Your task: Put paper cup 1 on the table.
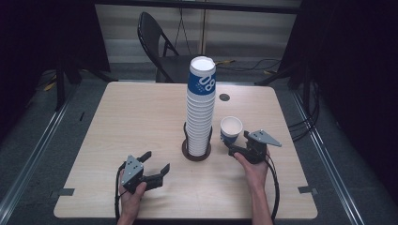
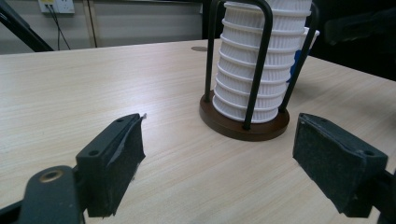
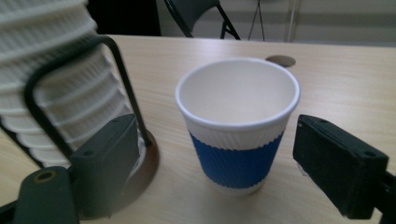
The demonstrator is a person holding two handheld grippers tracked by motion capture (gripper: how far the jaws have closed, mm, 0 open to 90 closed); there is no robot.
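Single cup stands between the right gripper's spread jaws, untouched.

Right gripper [image 1: 240, 142] sits toward the table's [image 1: 117, 122] right edge, jaws apart, the upright blue-banded paper cup [image 3: 238, 126] between them with a gap on each side; cup is empty. Just left of it, mid-table, a brown-based wire holder [image 2: 243, 123] carries a tall stack of nested cups [image 1: 201, 108]. Left gripper [image 1: 157, 165] rests near the front edge, jaws open on nothing, facing the holder.
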